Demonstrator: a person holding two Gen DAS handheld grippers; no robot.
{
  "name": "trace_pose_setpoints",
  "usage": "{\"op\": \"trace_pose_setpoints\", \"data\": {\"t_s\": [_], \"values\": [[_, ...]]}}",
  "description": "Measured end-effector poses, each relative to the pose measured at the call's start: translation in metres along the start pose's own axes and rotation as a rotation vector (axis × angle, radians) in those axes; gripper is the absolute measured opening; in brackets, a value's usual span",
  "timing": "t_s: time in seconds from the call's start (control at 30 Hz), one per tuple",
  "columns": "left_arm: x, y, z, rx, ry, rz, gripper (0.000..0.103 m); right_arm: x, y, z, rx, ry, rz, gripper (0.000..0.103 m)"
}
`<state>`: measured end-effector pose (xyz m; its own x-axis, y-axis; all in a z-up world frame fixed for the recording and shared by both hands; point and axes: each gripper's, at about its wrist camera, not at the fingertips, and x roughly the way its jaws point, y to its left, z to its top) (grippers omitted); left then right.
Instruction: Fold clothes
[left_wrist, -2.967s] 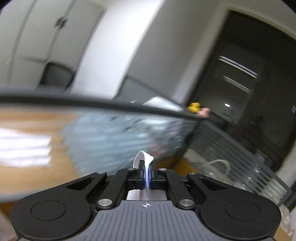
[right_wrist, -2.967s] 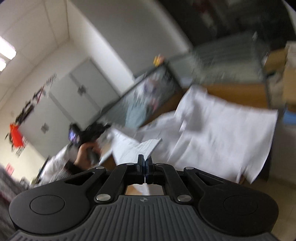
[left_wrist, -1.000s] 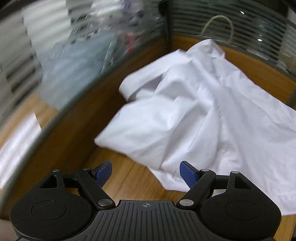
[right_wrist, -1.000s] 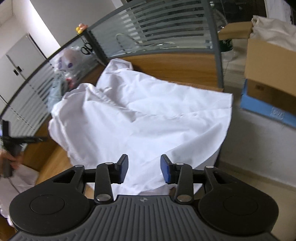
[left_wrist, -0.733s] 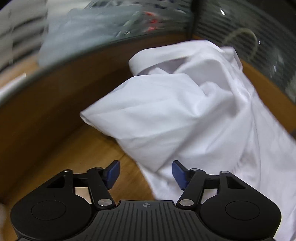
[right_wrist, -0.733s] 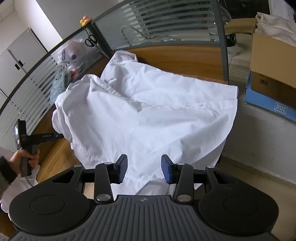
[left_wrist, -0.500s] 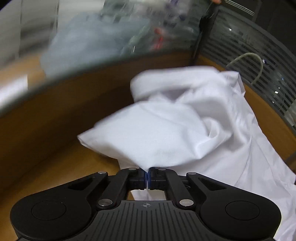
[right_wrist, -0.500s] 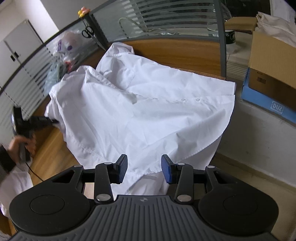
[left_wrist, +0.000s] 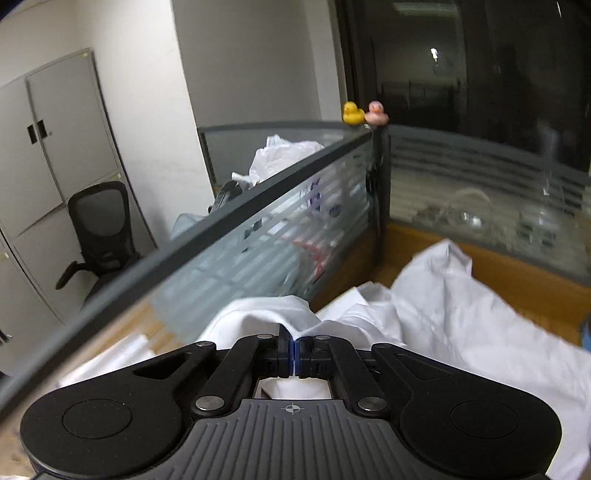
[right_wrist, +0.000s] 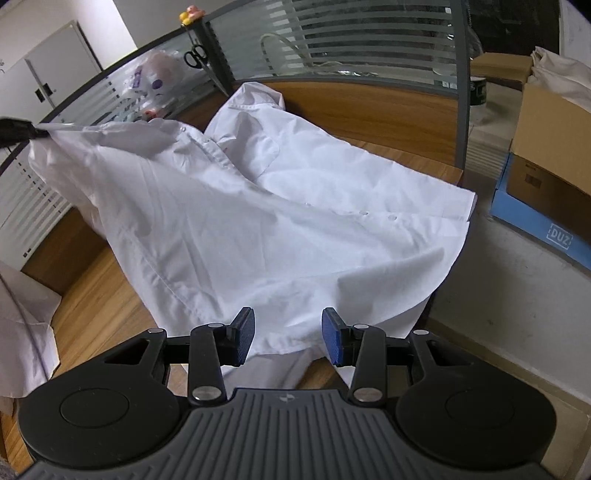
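- White shirt (right_wrist: 258, 206): spread over the wooden desk (right_wrist: 369, 107), hem hanging past the desk's near edge, one corner lifted clear of the desk.
- Left gripper (left_wrist: 294, 349): jaws closed tight on a fold of the shirt, holding it up beside the glass partition (left_wrist: 280, 229) that rims the desk.
- Right gripper (right_wrist: 288, 341): jaws partly apart, nothing between them, poised above the shirt's hem.
- Cardboard box (right_wrist: 554, 147): beyond the desk's end.
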<state>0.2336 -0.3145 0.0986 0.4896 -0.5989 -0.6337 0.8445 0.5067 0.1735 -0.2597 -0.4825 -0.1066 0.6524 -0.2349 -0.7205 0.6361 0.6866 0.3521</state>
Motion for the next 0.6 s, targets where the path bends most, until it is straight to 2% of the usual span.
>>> {"op": "trace_pose_setpoints", "data": {"t_s": [0.17,0.33,0.6], "values": [[-0.003,-0.001,-0.023,0.101,0.109,0.051,0.003,-0.003,0.001,-0.008,0.015,-0.006,0.032,0.046],[0.033,0.017,-0.073,0.039,0.245,0.071,0.003,0.010,0.006,-0.025,0.043,0.042,0.045,0.046],[0.063,0.032,-0.139,0.012,0.360,0.071,0.007,0.041,0.029,-0.049,0.096,0.104,0.027,0.046]]}}
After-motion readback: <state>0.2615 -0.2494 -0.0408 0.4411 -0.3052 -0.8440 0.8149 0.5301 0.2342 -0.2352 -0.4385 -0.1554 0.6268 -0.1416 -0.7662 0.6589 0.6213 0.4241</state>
